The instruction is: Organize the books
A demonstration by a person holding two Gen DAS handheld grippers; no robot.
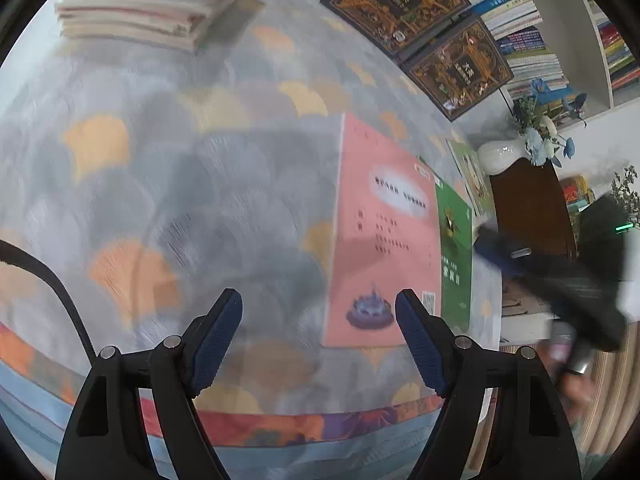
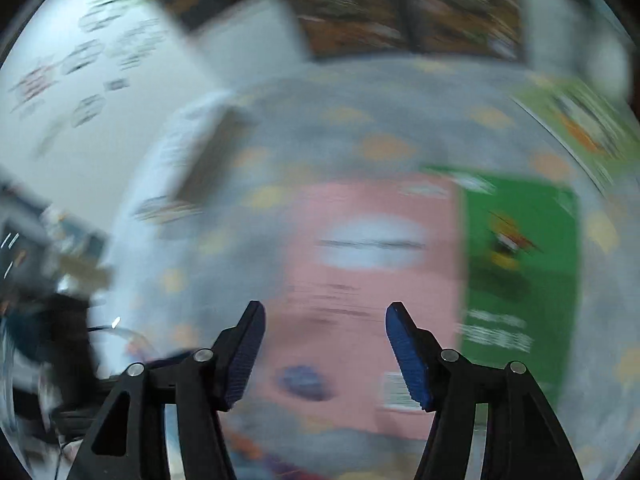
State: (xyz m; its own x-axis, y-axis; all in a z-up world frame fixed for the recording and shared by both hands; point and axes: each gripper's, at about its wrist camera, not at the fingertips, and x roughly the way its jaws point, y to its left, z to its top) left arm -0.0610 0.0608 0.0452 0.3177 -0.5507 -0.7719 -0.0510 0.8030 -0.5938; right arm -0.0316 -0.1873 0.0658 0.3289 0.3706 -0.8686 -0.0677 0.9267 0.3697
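A pink book [image 1: 384, 236] lies flat on the patterned tablecloth [image 1: 180, 184], on top of a green book [image 1: 454, 248]. My left gripper [image 1: 320, 344] hovers open over the cloth near the pink book's lower left corner, nothing between its fingers. At the right edge of the left wrist view, the other gripper [image 1: 560, 264] shows as a dark blur. The right wrist view is smeared by motion: the pink book [image 2: 372, 264] and green book [image 2: 520, 264] lie below my right gripper [image 2: 325, 352], whose jaws stand apart with nothing between them.
A stack of pale books [image 1: 156, 4] sits at the far left of the table. Two dark ornate books [image 1: 424, 20] lie at the far right, a light green one [image 1: 472, 176] near the edge. A bookshelf [image 1: 560, 40], a white vase with blue flowers [image 1: 516, 148] and a brown cabinet [image 1: 528, 208] stand beyond.
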